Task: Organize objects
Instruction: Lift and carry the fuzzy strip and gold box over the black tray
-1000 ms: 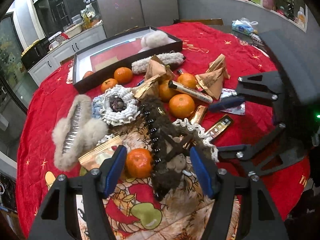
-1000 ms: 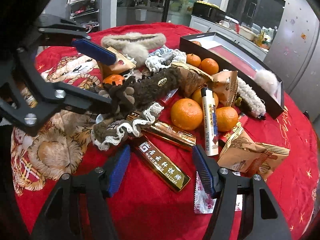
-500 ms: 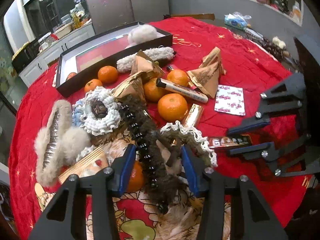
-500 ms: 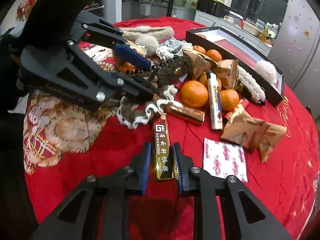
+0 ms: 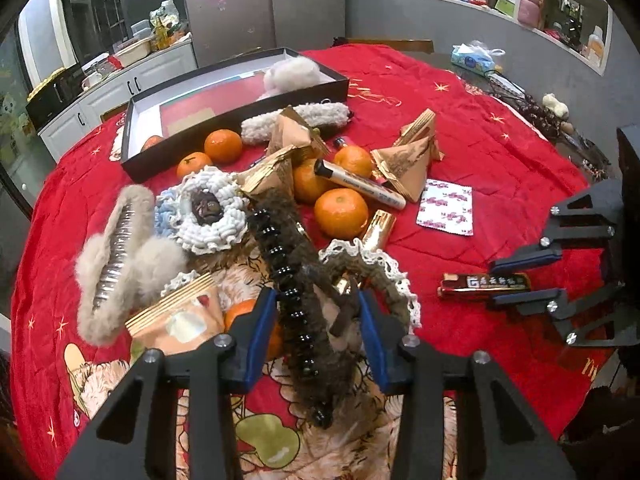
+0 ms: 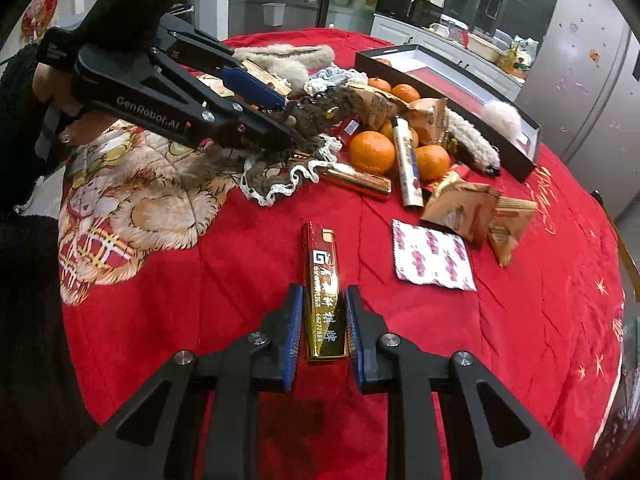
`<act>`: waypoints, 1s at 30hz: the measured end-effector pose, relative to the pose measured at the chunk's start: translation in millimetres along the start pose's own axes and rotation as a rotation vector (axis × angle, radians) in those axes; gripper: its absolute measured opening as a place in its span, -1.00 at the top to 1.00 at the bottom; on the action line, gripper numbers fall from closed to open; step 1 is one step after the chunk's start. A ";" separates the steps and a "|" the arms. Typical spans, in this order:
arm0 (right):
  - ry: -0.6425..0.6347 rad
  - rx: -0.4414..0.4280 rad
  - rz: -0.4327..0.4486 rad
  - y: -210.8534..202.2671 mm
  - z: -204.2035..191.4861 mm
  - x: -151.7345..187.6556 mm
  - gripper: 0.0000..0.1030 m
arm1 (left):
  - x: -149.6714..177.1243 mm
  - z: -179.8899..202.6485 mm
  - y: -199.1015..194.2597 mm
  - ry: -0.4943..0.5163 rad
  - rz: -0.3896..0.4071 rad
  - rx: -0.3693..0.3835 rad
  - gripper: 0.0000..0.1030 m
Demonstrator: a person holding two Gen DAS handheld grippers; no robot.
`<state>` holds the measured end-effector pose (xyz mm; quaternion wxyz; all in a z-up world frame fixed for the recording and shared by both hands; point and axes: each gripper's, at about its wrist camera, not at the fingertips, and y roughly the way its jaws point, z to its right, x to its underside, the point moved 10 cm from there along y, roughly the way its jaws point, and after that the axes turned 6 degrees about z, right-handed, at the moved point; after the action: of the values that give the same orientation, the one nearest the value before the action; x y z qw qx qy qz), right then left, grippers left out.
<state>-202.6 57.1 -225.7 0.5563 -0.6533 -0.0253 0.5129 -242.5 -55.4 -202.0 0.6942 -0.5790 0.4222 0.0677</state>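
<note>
My left gripper (image 5: 316,332) is shut on a brown furry hair clip (image 5: 296,276) with black beads, at the near edge of a pile on the red tablecloth; it also shows in the right wrist view (image 6: 280,120). My right gripper (image 6: 322,328) is shut on a gold and red bar-shaped packet (image 6: 322,280) and holds it apart from the pile; the packet also shows in the left wrist view (image 5: 484,282). The pile holds tangerines (image 5: 340,212), a white tube (image 5: 360,184), paper pyramid packets (image 5: 404,164), a crocheted scrunchie (image 5: 208,208) and a fluffy grey clip (image 5: 116,260).
An open dark box (image 5: 224,104) with a fluffy ball and a tangerine stands behind the pile. A patterned white sachet (image 6: 432,256) lies flat to the right. A second gold bar (image 6: 356,180) lies by the lace-trimmed band (image 6: 280,176). Shelves and kitchen cabinets stand beyond the table.
My right gripper closed on the gold packet and pulled it back out of the pile. My left gripper closed on the brown furry clip.
</note>
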 end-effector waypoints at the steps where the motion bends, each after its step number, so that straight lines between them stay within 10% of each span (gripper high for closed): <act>1: 0.005 0.003 0.005 -3.0 0.8 0.4 0.62 | -0.9 0.0 -1.9 -0.004 0.006 -0.002 0.22; 30: -0.078 0.112 0.089 -65.7 58.0 -107.6 0.68 | -84.0 -30.2 -42.5 0.083 0.109 -0.059 0.22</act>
<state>-258.7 57.8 -98.8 0.5673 -0.6011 0.0108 0.5627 -286.3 -61.9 -113.6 0.6538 -0.5778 0.4794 0.0937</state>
